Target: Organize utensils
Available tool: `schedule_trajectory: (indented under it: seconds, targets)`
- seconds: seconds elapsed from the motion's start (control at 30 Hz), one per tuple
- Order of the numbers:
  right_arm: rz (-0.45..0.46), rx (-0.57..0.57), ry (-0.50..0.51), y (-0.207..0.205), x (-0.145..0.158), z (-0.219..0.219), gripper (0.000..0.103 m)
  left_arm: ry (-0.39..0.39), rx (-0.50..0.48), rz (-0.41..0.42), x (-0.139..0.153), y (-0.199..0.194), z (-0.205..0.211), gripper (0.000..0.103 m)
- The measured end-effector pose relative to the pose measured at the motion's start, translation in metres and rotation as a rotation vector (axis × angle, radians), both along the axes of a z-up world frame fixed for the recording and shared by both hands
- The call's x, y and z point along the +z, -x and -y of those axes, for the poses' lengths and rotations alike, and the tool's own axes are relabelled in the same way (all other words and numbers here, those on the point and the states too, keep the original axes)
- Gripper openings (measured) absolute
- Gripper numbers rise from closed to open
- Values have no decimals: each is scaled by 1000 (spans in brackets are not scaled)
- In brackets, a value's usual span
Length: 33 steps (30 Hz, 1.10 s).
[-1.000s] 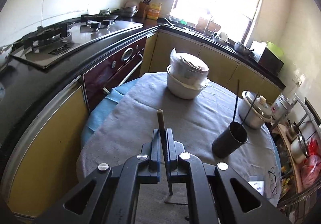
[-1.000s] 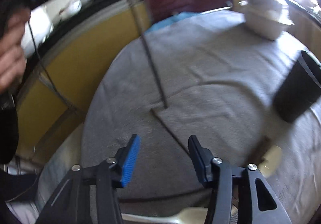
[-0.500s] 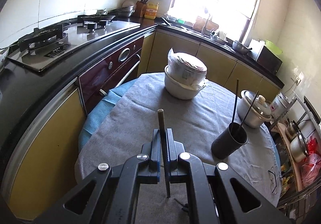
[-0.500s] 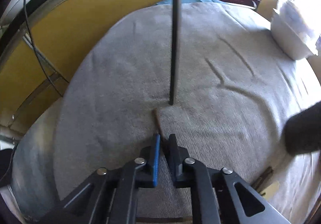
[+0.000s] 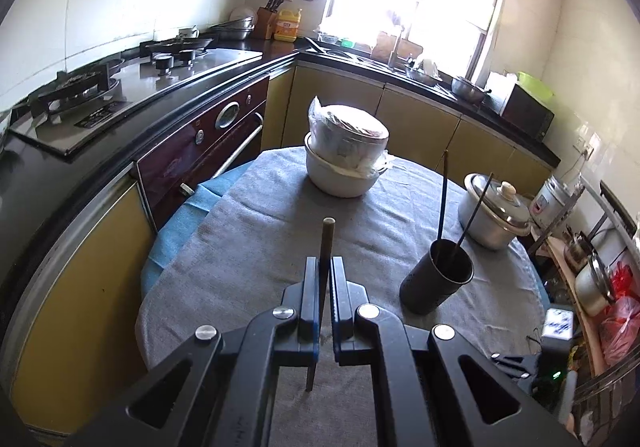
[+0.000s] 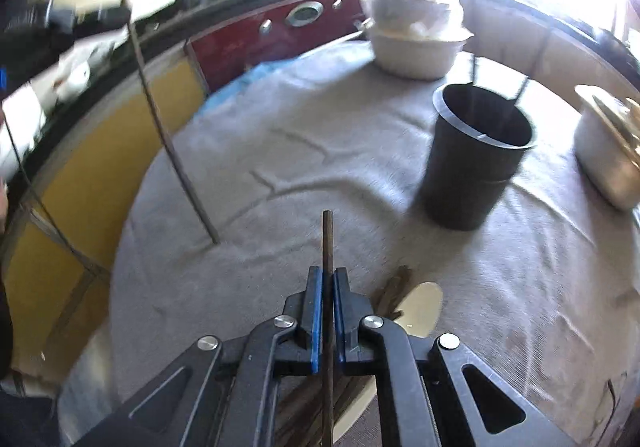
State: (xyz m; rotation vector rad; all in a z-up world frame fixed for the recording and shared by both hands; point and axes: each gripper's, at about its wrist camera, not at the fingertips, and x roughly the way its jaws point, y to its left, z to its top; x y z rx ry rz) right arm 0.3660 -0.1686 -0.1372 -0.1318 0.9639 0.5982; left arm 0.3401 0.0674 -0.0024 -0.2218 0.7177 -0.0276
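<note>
Both tongs are clenched: the left gripper and right gripper each hold 1 thin dark wooden chopstick. Carry each upright, tip-down, above the black cylindrical holder ahead-right, then release.

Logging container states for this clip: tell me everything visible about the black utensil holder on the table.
The black utensil holder is a plain dark cylinder, matte and likely plastic or metal, with small perforations low on its wall in the left wrist view. It stands upright on the grey tablecloth, open at the top, between the white stacked bowls and the lidded steel pot, touching neither. Two dark chopsticks lean inside it. No gripper touches it.
</note>
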Motion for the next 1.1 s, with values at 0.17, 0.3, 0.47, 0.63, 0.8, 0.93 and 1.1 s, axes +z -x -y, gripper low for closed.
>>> schedule_trajectory:
  seconds: [0.17, 0.3, 0.47, 0.63, 0.8, 0.93, 1.1]
  targets:
    - [40, -96, -119, 4, 29, 28, 6, 1, -21, -6, 3, -3, 11, 4]
    - [114, -156, -165, 13, 53, 40, 6, -4, -60, 11, 10, -2, 26, 4]
    - [218, -250, -224, 18, 81, 60, 6, 16, -113, 22, 22, -11, 45, 4]
    - [344, -355, -304, 17, 117, 79, 6, 73, -163, -5, 35, -33, 60, 4]
    - [440, -418, -343, -1, 143, 84, 6, 113, -198, 24, 60, -50, 71, 4]
    - [467, -459, -394, -29, 151, 89, 6, 116, -228, 65, 81, -59, 86, 4]
    - [525, -516, -462, -58, 165, 103, 6, 96, -262, 98, 99, -71, 103, 4]
